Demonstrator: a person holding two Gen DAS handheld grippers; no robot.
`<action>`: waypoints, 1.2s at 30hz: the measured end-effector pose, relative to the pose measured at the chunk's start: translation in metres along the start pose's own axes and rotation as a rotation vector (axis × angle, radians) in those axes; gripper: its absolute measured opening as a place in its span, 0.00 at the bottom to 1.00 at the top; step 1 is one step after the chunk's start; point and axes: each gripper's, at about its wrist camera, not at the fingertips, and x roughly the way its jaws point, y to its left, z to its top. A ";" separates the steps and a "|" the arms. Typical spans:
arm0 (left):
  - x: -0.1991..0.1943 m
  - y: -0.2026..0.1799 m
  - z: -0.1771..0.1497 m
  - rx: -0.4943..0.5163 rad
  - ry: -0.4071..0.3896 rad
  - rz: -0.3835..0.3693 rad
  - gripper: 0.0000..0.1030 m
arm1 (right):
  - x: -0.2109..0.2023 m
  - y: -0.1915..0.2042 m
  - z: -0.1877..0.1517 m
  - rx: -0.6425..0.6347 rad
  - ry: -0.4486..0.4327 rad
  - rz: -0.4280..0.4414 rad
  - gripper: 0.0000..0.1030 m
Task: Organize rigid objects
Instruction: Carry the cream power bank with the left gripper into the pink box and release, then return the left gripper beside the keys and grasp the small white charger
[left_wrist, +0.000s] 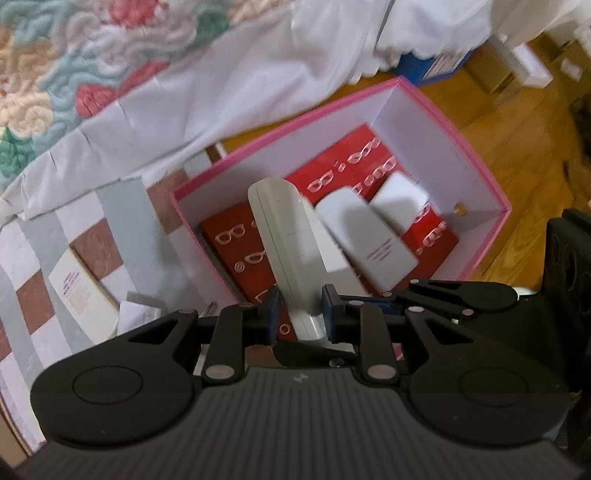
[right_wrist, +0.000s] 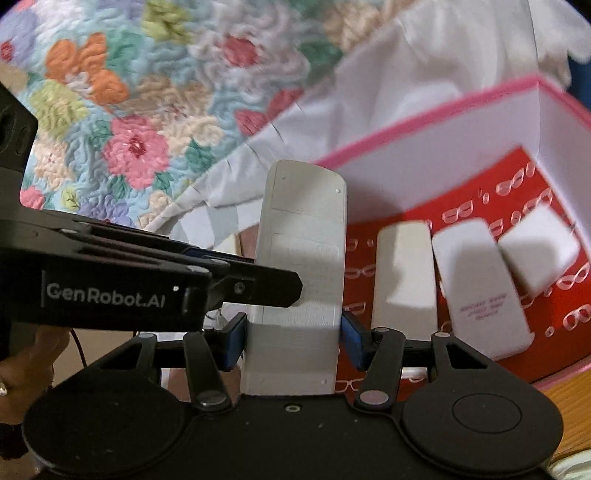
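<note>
A white remote control (left_wrist: 284, 240) (right_wrist: 301, 258) is held over the near edge of a pink-rimmed white box (left_wrist: 417, 96) (right_wrist: 424, 125). My left gripper (left_wrist: 301, 310) is shut on the remote's thin edges. My right gripper (right_wrist: 291, 341) is shut on its lower end, with the remote's back facing the camera. The left gripper's body (right_wrist: 110, 295) shows in the right wrist view, reaching in from the left and touching the remote. Inside the box, three white remotes (right_wrist: 402, 273) (right_wrist: 480, 284) (right_wrist: 539, 251) lie side by side on a red glasses-print liner (left_wrist: 332, 170) (right_wrist: 517, 177).
The box stands on a wooden floor (left_wrist: 517, 147) beside a bed with a floral quilt (right_wrist: 129, 110) and white sheet (left_wrist: 221, 81). A patchwork cloth (left_wrist: 55, 258) holds a cream booklet (left_wrist: 81, 291). A blue box (left_wrist: 432, 62) sits behind.
</note>
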 end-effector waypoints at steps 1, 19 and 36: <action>0.005 0.000 0.002 -0.008 0.023 0.007 0.22 | 0.004 -0.005 0.001 0.031 0.022 0.018 0.58; 0.041 0.005 0.007 -0.087 0.132 0.020 0.21 | 0.037 -0.024 0.010 0.090 0.243 -0.051 0.56; -0.040 0.031 -0.040 -0.056 -0.113 -0.092 0.40 | -0.063 0.068 -0.027 -0.338 -0.036 -0.218 0.61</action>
